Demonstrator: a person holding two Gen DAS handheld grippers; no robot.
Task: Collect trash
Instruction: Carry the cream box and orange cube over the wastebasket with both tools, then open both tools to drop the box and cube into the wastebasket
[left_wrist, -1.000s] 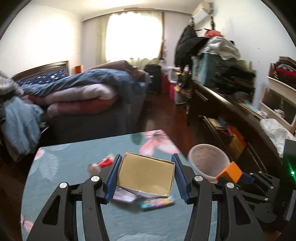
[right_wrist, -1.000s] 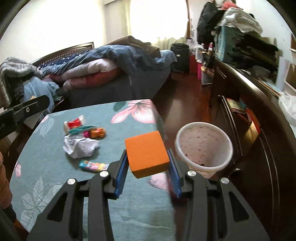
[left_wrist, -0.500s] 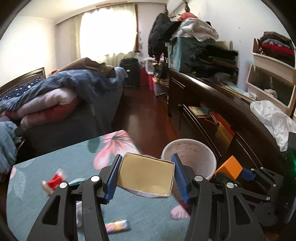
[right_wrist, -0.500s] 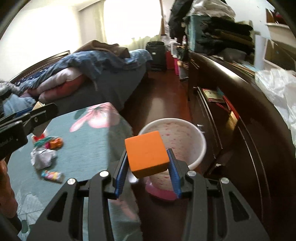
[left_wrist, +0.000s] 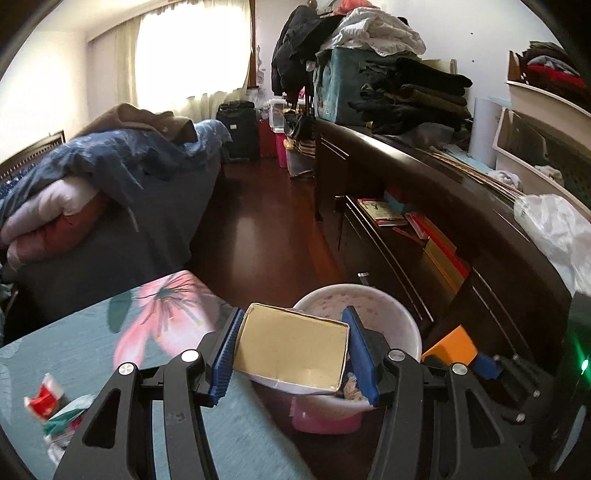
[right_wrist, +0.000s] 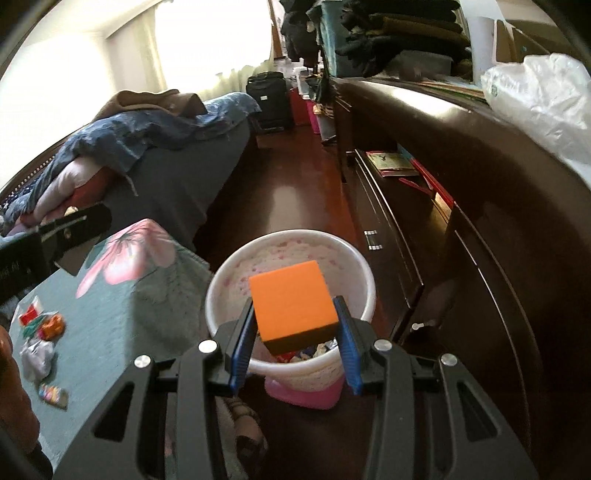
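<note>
Left wrist view: the left gripper (left_wrist: 291, 352) pinches an open, matte tan cardboard box (left_wrist: 291, 349) between its ribbed blue pads, long axis spanning pad to pad and mouth facing the camera, with the round speckled white trash bin (left_wrist: 402, 325) just ahead and below. Right wrist view: the right gripper (right_wrist: 293, 332) clamps a smooth orange block (right_wrist: 291, 301), squarish and slightly tilted, directly above that bin (right_wrist: 229, 280), while crumpled wrappers (right_wrist: 38, 338) lie on the teal floral tablecloth (right_wrist: 122, 306) to its left.

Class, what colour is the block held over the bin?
Orange block; clearest in the right wrist view.
</note>
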